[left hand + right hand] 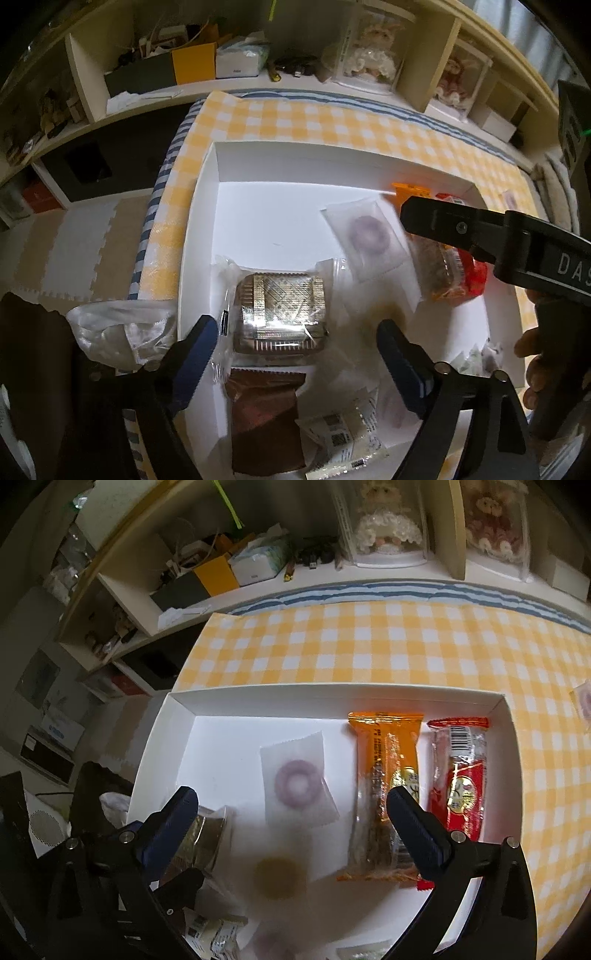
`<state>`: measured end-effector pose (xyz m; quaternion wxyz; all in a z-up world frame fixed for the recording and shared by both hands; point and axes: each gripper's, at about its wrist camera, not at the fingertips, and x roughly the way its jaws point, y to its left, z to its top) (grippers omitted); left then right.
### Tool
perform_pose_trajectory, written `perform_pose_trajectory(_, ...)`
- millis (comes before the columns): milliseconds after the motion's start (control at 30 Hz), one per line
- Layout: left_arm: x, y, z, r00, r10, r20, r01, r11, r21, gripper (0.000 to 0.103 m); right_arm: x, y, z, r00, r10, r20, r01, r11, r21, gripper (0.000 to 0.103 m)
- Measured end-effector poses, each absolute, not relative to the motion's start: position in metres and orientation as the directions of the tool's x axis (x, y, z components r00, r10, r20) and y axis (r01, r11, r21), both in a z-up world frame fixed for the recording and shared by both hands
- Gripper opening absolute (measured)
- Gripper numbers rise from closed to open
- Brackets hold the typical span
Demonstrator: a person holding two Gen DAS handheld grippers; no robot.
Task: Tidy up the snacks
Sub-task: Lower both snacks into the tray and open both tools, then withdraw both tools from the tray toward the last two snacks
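Observation:
A white shallow box (207, 229) holds the snacks. My left gripper (295, 362) is open above a gold-foil snack (282, 314) in clear wrap, with one blue pad on each side and apart from it. A brown packet (264, 417) lies nearer. My right gripper (291, 827) is open over the white box (332, 701). Beyond its fingertips lies a purple ring sweet packet (297, 782), and under it a blurred yellow ring packet (280, 878). An orange bar (384, 786) and a red bar (461, 775) lie side by side at the right. Nothing is held.
The box sits on a yellow checked cloth (406, 646). Shelves (258, 565) with boxes and dolls run along the back. A crumpled white bag (122, 328) lies left of the box. Another ring packet (583, 701) lies on the cloth at far right. A person's hand (535, 365) holds the right gripper.

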<state>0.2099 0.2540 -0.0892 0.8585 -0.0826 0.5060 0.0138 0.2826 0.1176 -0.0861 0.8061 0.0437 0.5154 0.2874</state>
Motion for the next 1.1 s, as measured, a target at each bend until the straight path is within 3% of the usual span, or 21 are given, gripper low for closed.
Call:
perform_pose_trajectory(167,0.204,0.252,-0.08,0.501,-0.07,-0.862,-0.109,0.984,-0.143,0.103,0.279,0.111,-0.078,0.309,0.504,-0.806,-0.424,0.832,0.358,0.103)
perform_pose_trajectory(1100,0.159,0.213,-0.009,0.621,-0.109,-0.776,-0.025,0.987,-0.158,0.103,0.24,0.014,-0.005,0.432,0.501,-0.75,-0.451,0.84,0.302,0.103)
